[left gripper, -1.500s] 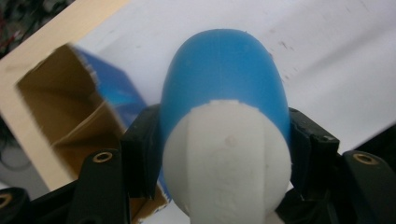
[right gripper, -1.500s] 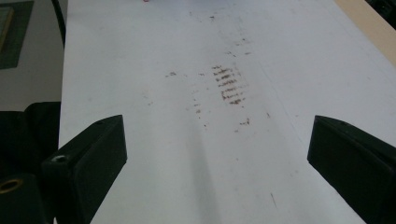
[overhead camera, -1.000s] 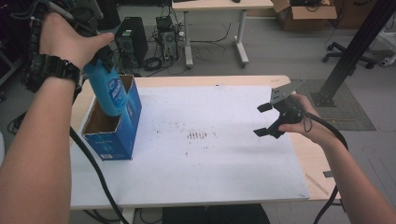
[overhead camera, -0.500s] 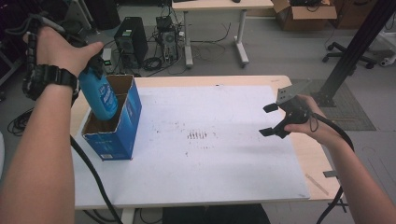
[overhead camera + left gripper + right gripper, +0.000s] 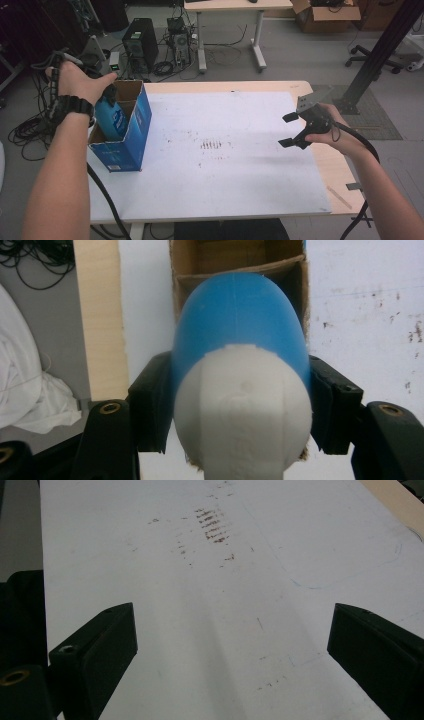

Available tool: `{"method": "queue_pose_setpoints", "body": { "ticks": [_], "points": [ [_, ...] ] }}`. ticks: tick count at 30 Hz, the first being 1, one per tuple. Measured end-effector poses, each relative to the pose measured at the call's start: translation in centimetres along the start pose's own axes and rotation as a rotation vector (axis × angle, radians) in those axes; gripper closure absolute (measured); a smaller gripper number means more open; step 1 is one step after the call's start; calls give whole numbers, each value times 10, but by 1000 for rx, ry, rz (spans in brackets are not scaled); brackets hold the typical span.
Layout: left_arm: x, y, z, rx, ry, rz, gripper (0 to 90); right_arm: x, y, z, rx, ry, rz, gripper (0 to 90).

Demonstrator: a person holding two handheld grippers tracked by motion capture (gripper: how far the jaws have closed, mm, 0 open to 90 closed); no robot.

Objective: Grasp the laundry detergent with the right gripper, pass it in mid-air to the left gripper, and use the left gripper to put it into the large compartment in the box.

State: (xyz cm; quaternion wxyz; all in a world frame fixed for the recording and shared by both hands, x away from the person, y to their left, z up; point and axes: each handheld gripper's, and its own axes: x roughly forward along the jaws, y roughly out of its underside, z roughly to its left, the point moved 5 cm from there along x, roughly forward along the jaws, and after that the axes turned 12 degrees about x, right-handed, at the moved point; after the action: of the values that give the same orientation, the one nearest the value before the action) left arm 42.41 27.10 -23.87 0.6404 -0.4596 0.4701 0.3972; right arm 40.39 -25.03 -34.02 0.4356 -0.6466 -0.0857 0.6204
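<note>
The left gripper (image 5: 240, 405) clamps the blue plastic bottle with a white cap (image 5: 111, 117) upright, partly inside the open blue cardboard box (image 5: 131, 137), probably to stow it, while the right gripper (image 5: 294, 131) hangs wide open, empty.

A cardboard box (image 5: 125, 131) stands on the left part of the table (image 5: 240, 200), open at the top. A bottle (image 5: 111, 119) stands partly down inside the box, clamped near its top by the left gripper (image 5: 107, 92) above it. The right gripper (image 5: 291, 131) hangs over the table's right side, well apart from the box, with a patch of marks (image 5: 214, 145) on the tabletop between them.
</note>
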Motion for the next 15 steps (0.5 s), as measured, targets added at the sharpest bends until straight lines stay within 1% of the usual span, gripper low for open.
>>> {"method": "queue_pose_setpoints", "body": {
  "ticks": [1,2,4,7,8,9,10,11,14,15],
  "points": [
    [4,1,0,3,5,3,380,0,0,0,0,0,0,59],
    [11,2,0,5,12,11,380,0,0,0,2,-2,-1,59],
    [18,3,-1,9,16,19,380,1,0,0,2,-1,2,59],
    [24,4,-3,16,15,24,380,1,1,0,4,-2,1,59],
    [30,4,-5,31,17,33,380,1,1,0,3,-3,-1,59],
    [30,4,-5,31,17,33,380,1,1,0,3,-3,-1,59],
    [35,4,-6,30,21,36,381,1,1,-1,4,-2,-1,59],
    [35,4,-6,30,21,36,380,1,1,-1,4,-2,-1,59],
    [44,5,-8,41,26,48,380,1,2,0,4,-6,-2,59],
    [44,5,-8,41,26,48,380,1,2,0,4,-6,-2,59]
  ]
}}
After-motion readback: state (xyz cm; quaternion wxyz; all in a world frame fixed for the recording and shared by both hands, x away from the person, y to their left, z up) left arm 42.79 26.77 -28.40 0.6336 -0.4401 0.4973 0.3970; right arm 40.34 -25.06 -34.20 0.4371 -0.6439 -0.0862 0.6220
